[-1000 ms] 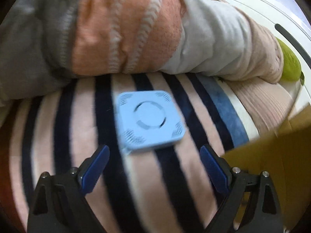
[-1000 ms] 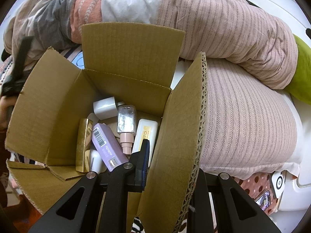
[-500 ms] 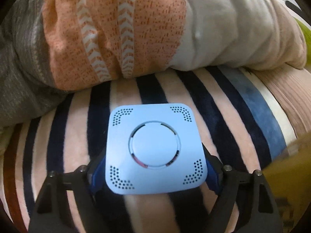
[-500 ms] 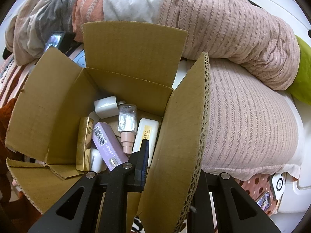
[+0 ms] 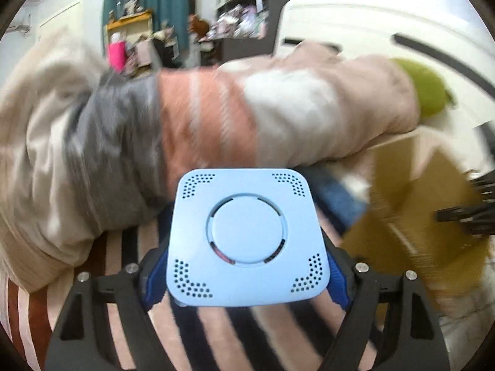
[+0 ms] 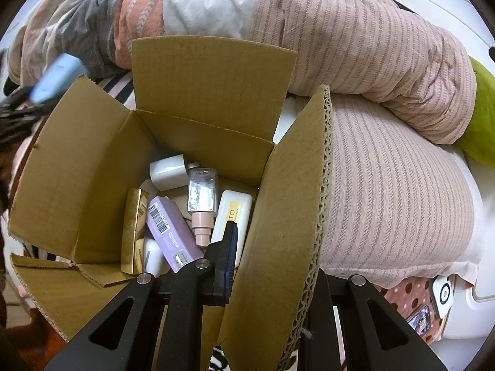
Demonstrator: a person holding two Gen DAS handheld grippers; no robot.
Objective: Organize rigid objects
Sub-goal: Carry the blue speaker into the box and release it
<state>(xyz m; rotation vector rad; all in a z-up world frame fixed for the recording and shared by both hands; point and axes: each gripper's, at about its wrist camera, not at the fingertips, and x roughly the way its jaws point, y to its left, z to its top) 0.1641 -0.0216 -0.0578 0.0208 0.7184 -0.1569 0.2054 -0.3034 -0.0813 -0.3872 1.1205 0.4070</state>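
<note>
Carrying the blue square gadget (image 5: 246,236), clamped by its sides in the left hand-held gripper (image 5: 247,266), above the striped bed (image 5: 278,334). Pinching the right flap of the cardboard box (image 6: 278,216) with the right hand-held gripper (image 6: 263,266), steadying it. Next, probably: swinging right over the opening, lowering among the bottles (image 6: 202,204), then releasing.

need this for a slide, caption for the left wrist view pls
Left gripper clamps a light blue square device above the striped blanket, with the open cardboard box to its right.

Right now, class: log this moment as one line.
left claw: shut on light-blue square plastic device, lifted | right claw: clamping open brown cardboard box flap | device not yet boxed
</note>
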